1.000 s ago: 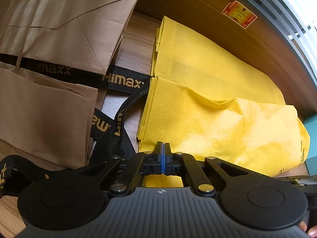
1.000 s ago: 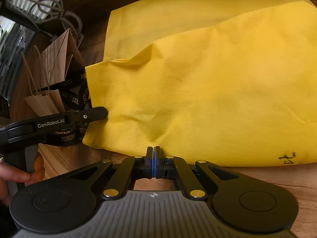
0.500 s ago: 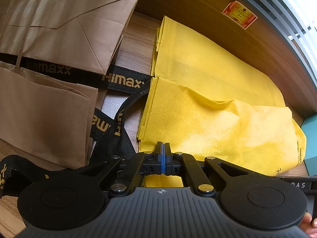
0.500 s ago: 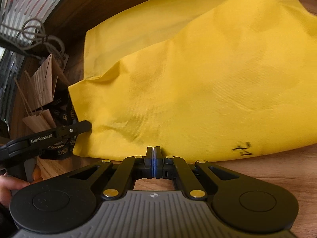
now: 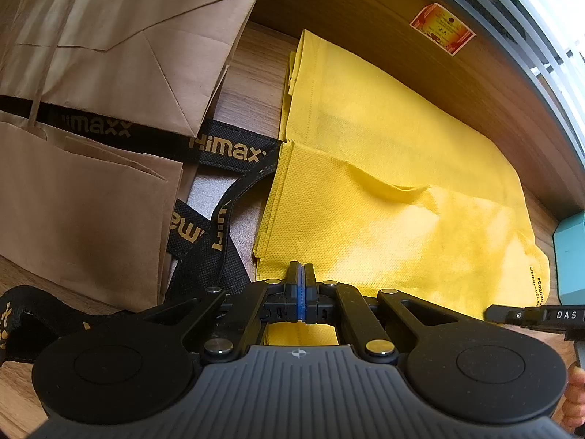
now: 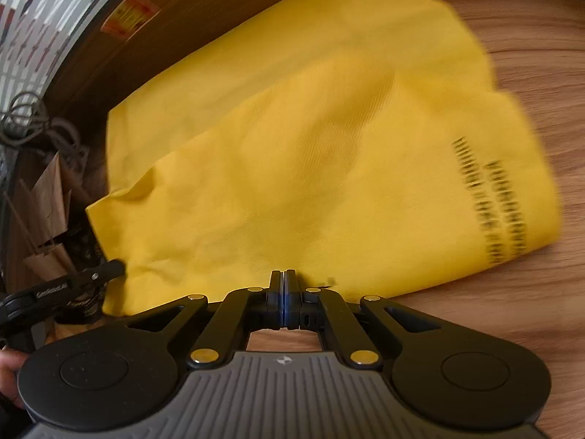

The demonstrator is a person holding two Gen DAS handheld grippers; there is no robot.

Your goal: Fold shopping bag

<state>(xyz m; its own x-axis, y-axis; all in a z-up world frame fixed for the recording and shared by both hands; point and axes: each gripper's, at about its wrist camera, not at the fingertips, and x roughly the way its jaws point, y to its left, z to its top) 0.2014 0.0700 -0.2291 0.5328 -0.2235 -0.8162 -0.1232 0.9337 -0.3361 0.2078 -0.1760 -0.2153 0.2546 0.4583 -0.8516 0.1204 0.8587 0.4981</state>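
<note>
A yellow fabric shopping bag lies flat on the wooden table, its near half doubled over the far half; it also fills the right wrist view. Its black "Himaxx" handles trail to the left. My left gripper is shut on the bag's near left edge, yellow fabric showing under the jaws. My right gripper is shut at the bag's near edge, right end; whether fabric is pinched there is hidden. Each gripper shows in the other's view, left and right.
Two brown paper bags lie left of the yellow bag on its handles. A dark wooden back wall with a red sticker runs behind. A teal box stands at the right. Cables hang at the far left.
The right gripper has swung to the right along the bag's near edge, and the folded layer has settled flatter. The left gripper has stayed in place, still shut.
</note>
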